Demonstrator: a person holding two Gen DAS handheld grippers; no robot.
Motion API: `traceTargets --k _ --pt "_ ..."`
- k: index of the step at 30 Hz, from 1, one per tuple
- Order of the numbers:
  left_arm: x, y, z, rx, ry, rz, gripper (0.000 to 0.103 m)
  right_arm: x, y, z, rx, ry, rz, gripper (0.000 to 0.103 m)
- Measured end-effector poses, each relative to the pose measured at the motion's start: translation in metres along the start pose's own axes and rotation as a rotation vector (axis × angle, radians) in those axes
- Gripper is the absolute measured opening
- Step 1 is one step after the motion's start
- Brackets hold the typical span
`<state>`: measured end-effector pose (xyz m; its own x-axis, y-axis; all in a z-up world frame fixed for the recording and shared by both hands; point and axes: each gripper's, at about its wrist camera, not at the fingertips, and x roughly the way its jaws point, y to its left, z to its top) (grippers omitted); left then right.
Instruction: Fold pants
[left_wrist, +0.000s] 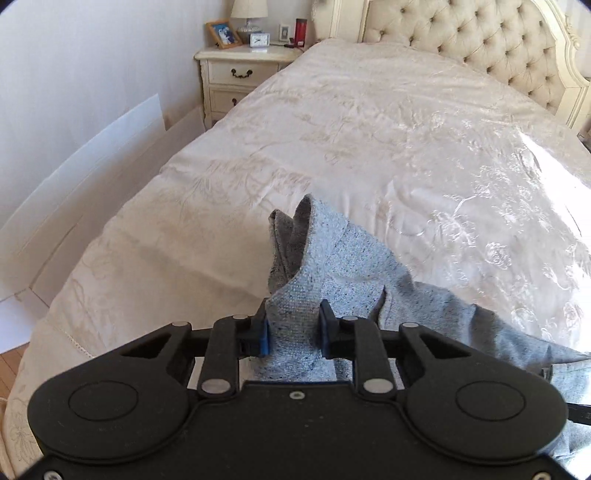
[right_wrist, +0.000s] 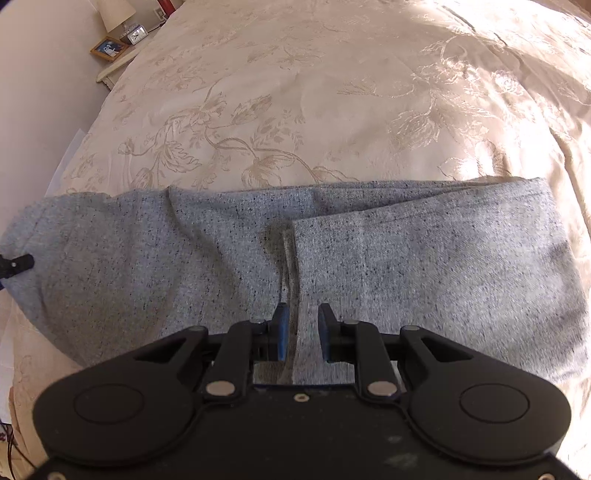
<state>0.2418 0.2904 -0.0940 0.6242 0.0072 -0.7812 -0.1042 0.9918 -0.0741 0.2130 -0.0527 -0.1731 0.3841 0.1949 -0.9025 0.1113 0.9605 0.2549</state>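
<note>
Grey speckled pants (right_wrist: 406, 266) lie across the cream bedspread (right_wrist: 295, 92), with one part folded over another; the folded edge runs down toward my right gripper. My right gripper (right_wrist: 303, 328) sits low over that edge, its jaws close together with cloth between them. My left gripper (left_wrist: 293, 328) is shut on a bunch of the pants (left_wrist: 332, 258) and holds it raised above the bed (left_wrist: 369, 129). The left gripper's tip (right_wrist: 16, 264) shows at the pants' left end in the right wrist view.
A tufted headboard (left_wrist: 461, 33) stands at the far end. A cream nightstand (left_wrist: 236, 70) with a lamp, clock and photo frame is at the far left. White boards (left_wrist: 74, 184) lean against the left wall. Wooden floor shows at the lower left.
</note>
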Motion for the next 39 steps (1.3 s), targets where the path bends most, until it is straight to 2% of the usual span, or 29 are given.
traceTargets --k 3,5,10,12,15,16,18,21,23,24,26,29,31,36,39 --pt "-0.023 -0.023 0.003 0.040 -0.035 -0.007 0.030 0.034 -0.005 0.009 0.005 0.041 0.002 0.020" --pt "-0.039 -0.041 0.004 0.065 -0.062 -0.016 0.030 0.055 -0.011 0.013 0.009 0.075 -0.002 0.016" --pt "-0.080 -0.097 0.004 0.116 -0.121 -0.041 0.028 0.041 -0.030 0.024 0.040 0.075 0.105 0.017" --pt "-0.097 -0.126 0.002 0.153 -0.152 -0.064 0.026 0.030 -0.042 0.024 0.033 0.073 0.113 0.020" --pt "-0.112 -0.178 -0.005 0.208 -0.182 -0.127 0.018 0.015 -0.070 0.024 0.062 0.068 0.143 0.020" --pt "-0.114 -0.193 -0.007 0.219 -0.183 -0.162 0.007 0.010 -0.080 0.025 0.078 0.066 0.154 0.020" --pt "-0.111 -0.235 -0.018 0.252 -0.159 -0.260 0.002 0.001 -0.102 0.024 0.105 0.061 0.171 0.020" --pt "-0.095 -0.291 -0.040 0.310 -0.096 -0.353 0.002 -0.008 -0.134 0.022 0.145 0.052 0.173 0.020" --pt "-0.085 -0.316 -0.056 0.343 -0.042 -0.400 0.010 -0.011 -0.159 0.017 0.188 0.052 0.170 0.020" --pt "-0.081 -0.326 -0.064 0.361 -0.013 -0.405 0.011 -0.011 -0.168 0.016 0.213 0.055 0.174 0.020" --pt "-0.077 -0.330 -0.076 0.386 0.014 -0.379 0.017 -0.009 -0.186 0.012 0.262 0.065 0.189 0.020" --pt "-0.067 -0.309 -0.081 0.376 0.047 -0.323 0.019 -0.011 -0.205 0.011 0.305 0.071 0.214 0.021" --pt "-0.060 -0.289 -0.084 0.361 0.066 -0.246 0.019 -0.016 -0.209 0.011 0.301 0.049 0.245 0.025" --pt "-0.020 -0.229 -0.078 0.291 0.138 -0.024 0.019 -0.023 -0.189 0.023 0.229 -0.004 0.305 0.037" --pt "0.012 -0.201 -0.073 0.250 0.183 0.040 0.019 -0.019 -0.171 0.029 0.162 0.000 0.301 0.038"
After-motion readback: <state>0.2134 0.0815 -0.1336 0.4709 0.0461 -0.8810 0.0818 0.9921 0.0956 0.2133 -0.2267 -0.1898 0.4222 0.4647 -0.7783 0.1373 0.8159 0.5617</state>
